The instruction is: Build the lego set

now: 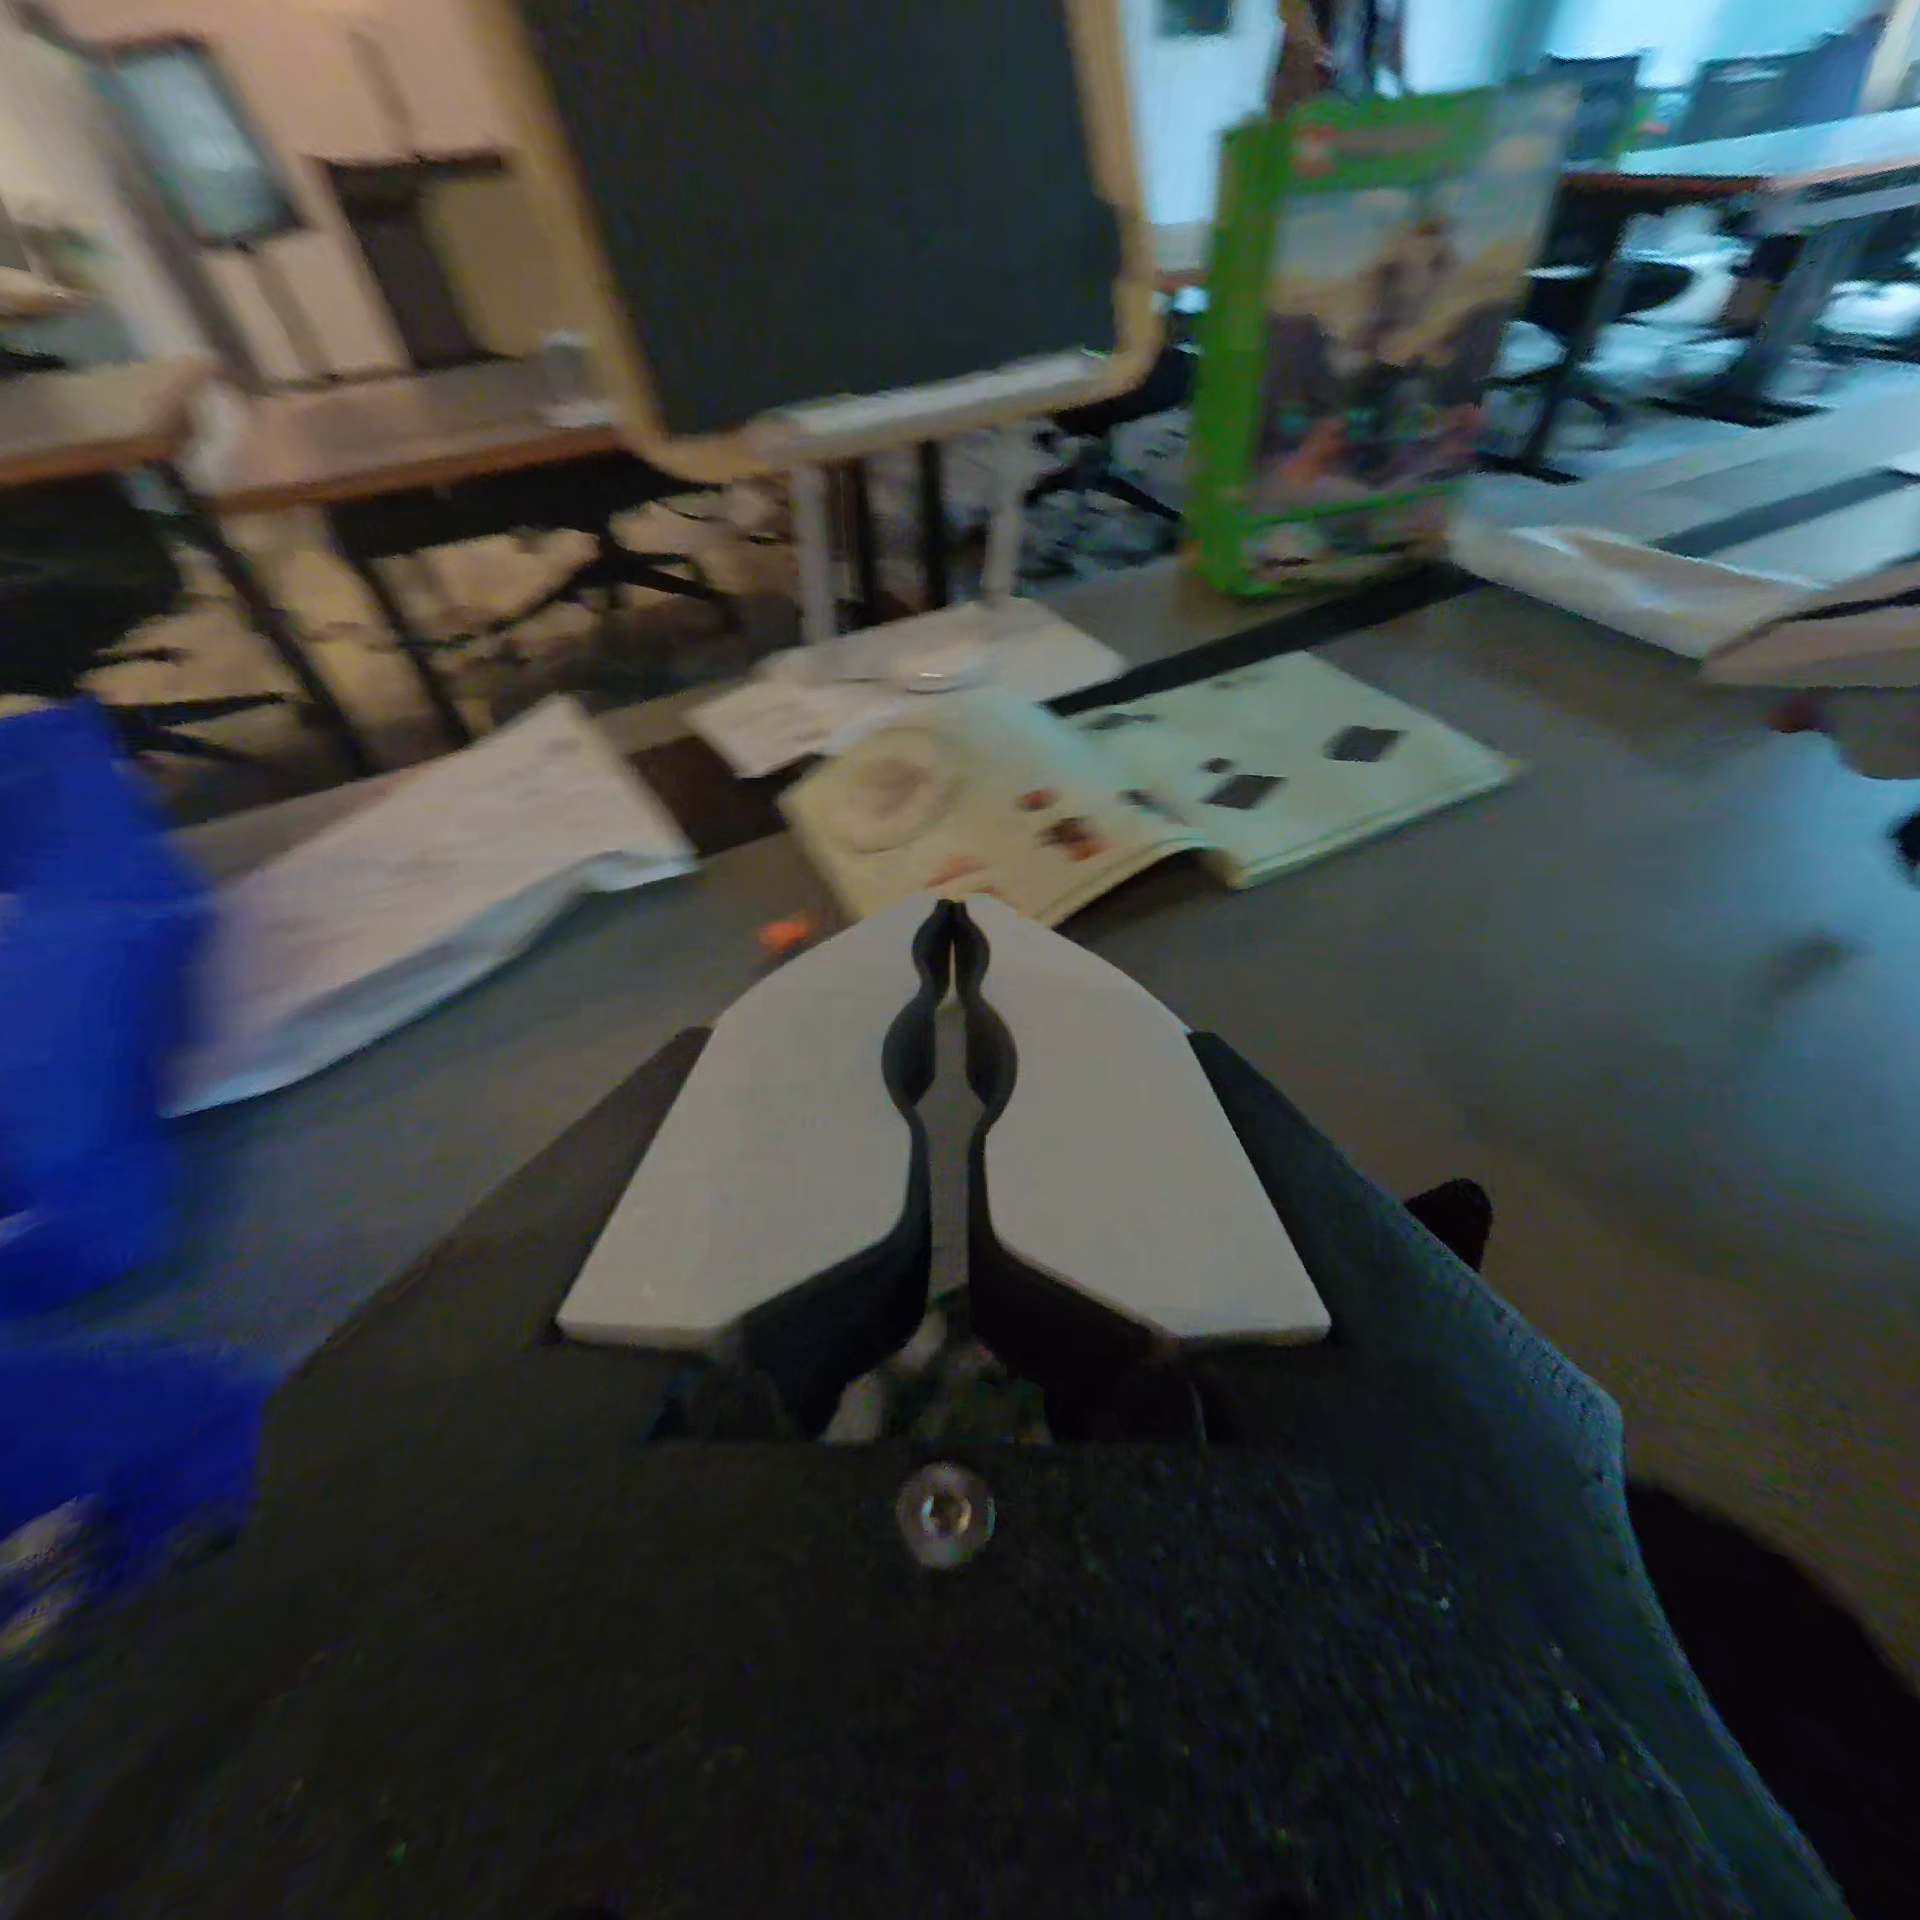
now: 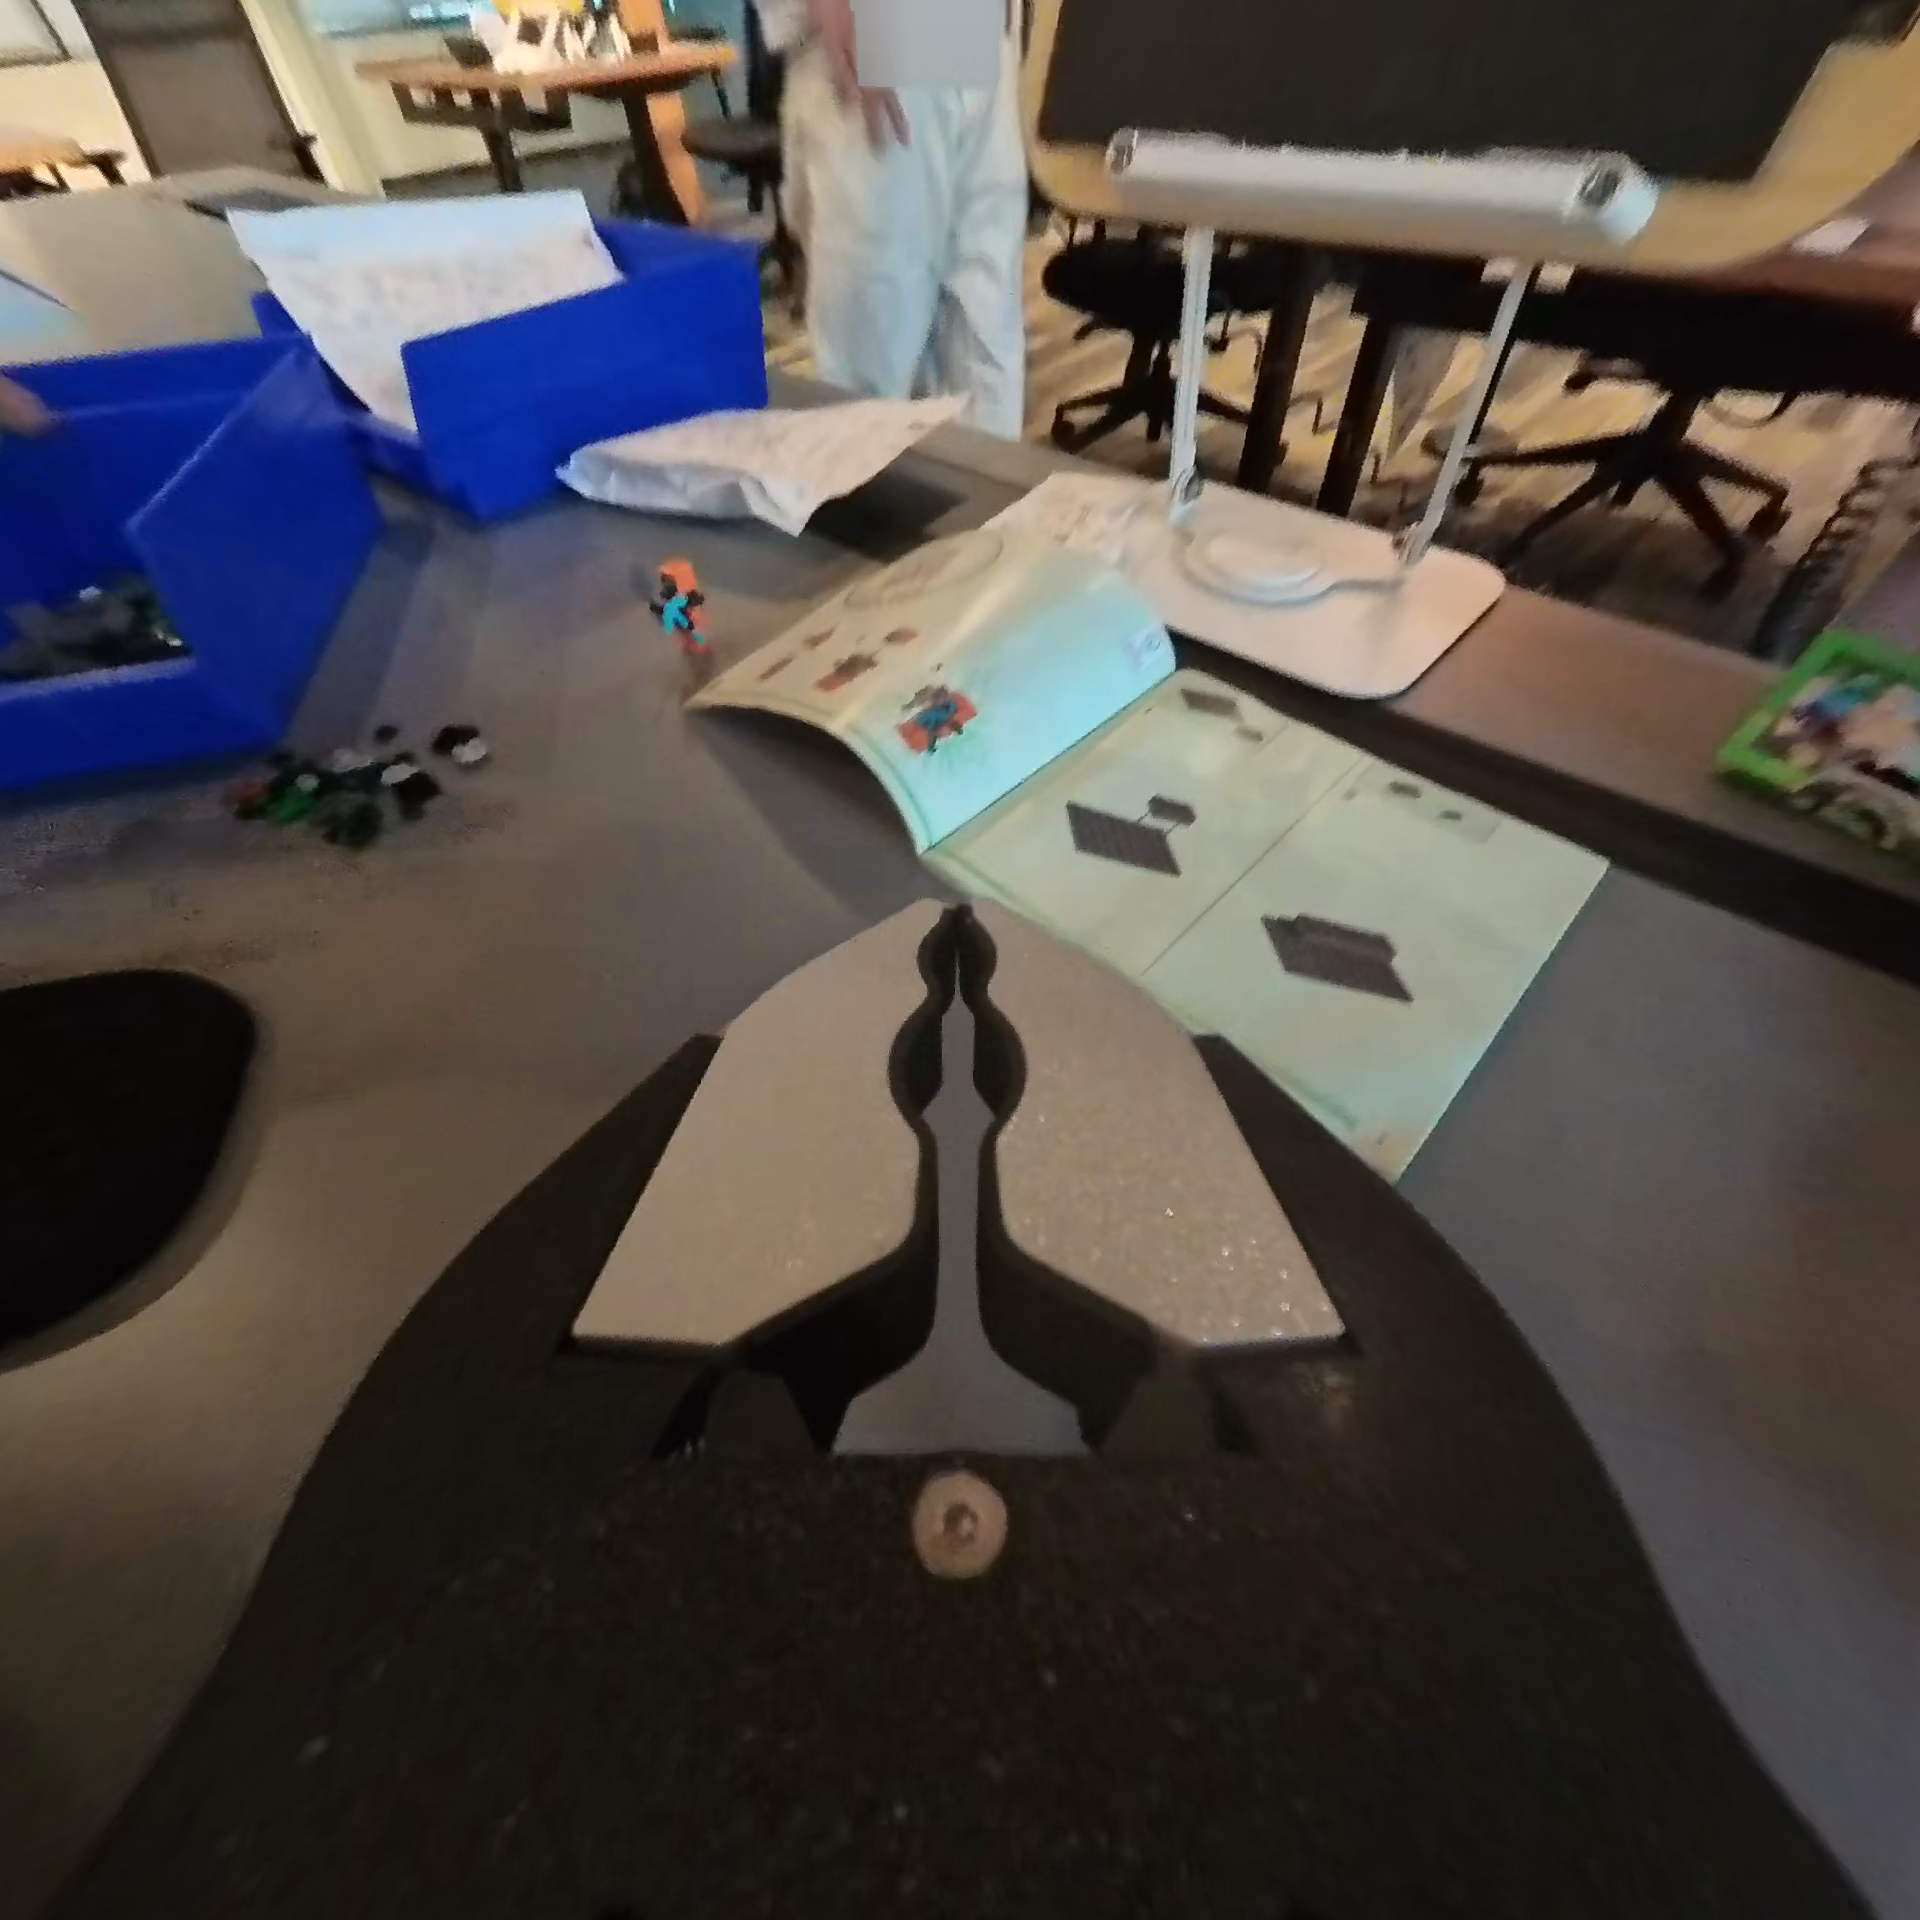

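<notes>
— Where are they in the build?

— Barely begun, I'd say. Both tools hang over the grey table (image 2: 582, 987) holding nothing. The left gripper (image 1: 954, 914) has its fingers pressed together at the tips, and so does the right gripper (image 2: 958, 916).

— And the pieces?

— From the right tool, a loose pile of dark bricks (image 2: 353, 779) lies at ten o'clock, just beside the blue bins (image 2: 249, 561). A small orange and teal figure (image 2: 681, 608) stands at eleven o'clock, near the open instruction booklet (image 2: 1247, 904), which spreads from twelve to two o'clock. The green set box (image 1: 1361, 332) stands upright at one o'clock from the left tool, which is blurred.

— What next?

— The booklet's open page shows a dark flat plate, so I'd guess they need that piece first. One tool must spread its fingers, reach over to the pile and pinch it out cleanly.
</notes>
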The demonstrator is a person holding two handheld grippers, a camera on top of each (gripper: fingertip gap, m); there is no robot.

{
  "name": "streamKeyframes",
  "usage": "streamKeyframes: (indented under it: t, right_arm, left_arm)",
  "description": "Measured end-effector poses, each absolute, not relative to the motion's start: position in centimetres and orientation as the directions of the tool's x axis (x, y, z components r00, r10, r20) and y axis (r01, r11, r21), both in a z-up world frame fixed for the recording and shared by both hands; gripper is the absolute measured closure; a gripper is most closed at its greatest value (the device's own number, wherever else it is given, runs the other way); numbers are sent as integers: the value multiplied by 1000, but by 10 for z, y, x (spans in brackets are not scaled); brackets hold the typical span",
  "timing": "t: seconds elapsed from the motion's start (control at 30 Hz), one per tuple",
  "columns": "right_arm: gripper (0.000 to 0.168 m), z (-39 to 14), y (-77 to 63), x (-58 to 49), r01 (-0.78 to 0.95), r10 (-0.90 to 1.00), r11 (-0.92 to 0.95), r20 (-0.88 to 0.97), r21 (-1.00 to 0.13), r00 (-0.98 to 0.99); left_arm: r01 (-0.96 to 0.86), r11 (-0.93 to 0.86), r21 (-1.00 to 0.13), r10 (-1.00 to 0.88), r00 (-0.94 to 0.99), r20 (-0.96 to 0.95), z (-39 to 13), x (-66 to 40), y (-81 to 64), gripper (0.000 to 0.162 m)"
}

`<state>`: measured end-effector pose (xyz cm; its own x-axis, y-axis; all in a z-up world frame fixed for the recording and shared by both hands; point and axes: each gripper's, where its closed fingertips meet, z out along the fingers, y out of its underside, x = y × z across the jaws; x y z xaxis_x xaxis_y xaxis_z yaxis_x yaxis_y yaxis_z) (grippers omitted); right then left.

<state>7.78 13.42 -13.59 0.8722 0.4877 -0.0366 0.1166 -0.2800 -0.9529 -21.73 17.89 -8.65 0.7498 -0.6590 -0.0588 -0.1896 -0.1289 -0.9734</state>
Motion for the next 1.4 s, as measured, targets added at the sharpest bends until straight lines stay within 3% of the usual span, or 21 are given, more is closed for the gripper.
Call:
streamKeyframes:
  t: [0.23, 0.5, 0.73, 0.9, 1.4]
  right_arm:
    - [168, -145, 166, 85, 171, 461, -257, 35, -951, 887]
    - [168, -181, 218, 96, 160, 392, -476, -46, -865, 919]
    - [168, -205, 273, 94, 213, 369, -587, -24, -781, 929]
    - [168, -229, 304, 86, 273, 362, -712, -6, -647, 932]
    - [168, -253, 330, 85, 160, 233, -857, -93, -489, 968]
  left_arm:
    - [-202, -220, -955, -733, 680, 25, -121, -115, 211, 162]
    - [-178, -387, -905, -672, 727, 144, -184, -72, 250, 162]
    - [-232, -315, -920, -711, 700, 67, -194, -71, 231, 161]
    - [-269, -268, -925, -736, 676, 16, -196, -73, 227, 161]
    - [-289, -253, -923, -758, 652, 4, -205, -77, 227, 162]
